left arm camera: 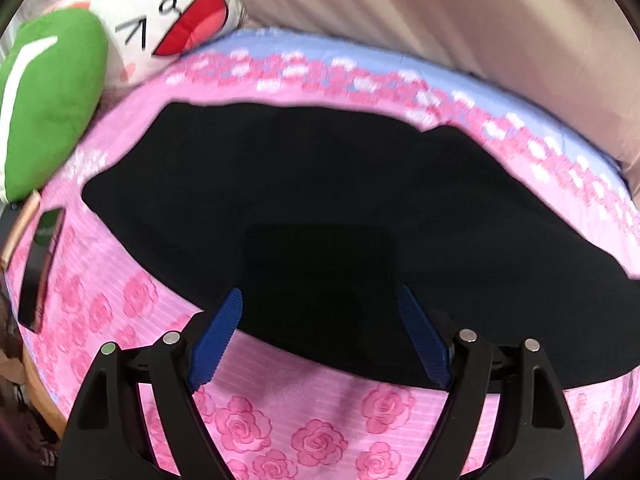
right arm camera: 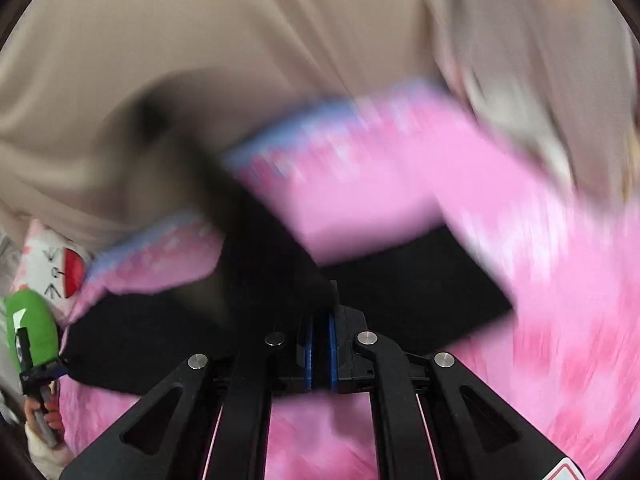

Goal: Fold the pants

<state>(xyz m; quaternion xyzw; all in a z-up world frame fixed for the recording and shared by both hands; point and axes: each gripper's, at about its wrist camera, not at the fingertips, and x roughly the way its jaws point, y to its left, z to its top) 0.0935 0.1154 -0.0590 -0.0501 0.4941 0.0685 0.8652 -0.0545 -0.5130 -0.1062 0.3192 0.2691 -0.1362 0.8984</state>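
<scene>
Black pants [left arm camera: 320, 200] lie spread flat across a pink rose-print bed sheet [left arm camera: 304, 424]. My left gripper [left arm camera: 320, 304] is open, its blue pads [left arm camera: 218, 338] apart just above the near edge of the pants, holding nothing. In the right wrist view my right gripper [right arm camera: 320, 320] is shut on a lifted fold of the black pants [right arm camera: 256, 240], which rises blurred up and to the left. The rest of the pants [right arm camera: 420, 292] lies flat on the sheet behind it.
A white cartoon-face pillow [left arm camera: 168, 16] and a green plush [left arm camera: 48, 104] sit at the bed's far left. A dark phone [left arm camera: 40, 264] lies on the sheet at left. A beige curtain [left arm camera: 440, 12] hangs behind the bed. The other handheld gripper [right arm camera: 36, 372] shows at far left.
</scene>
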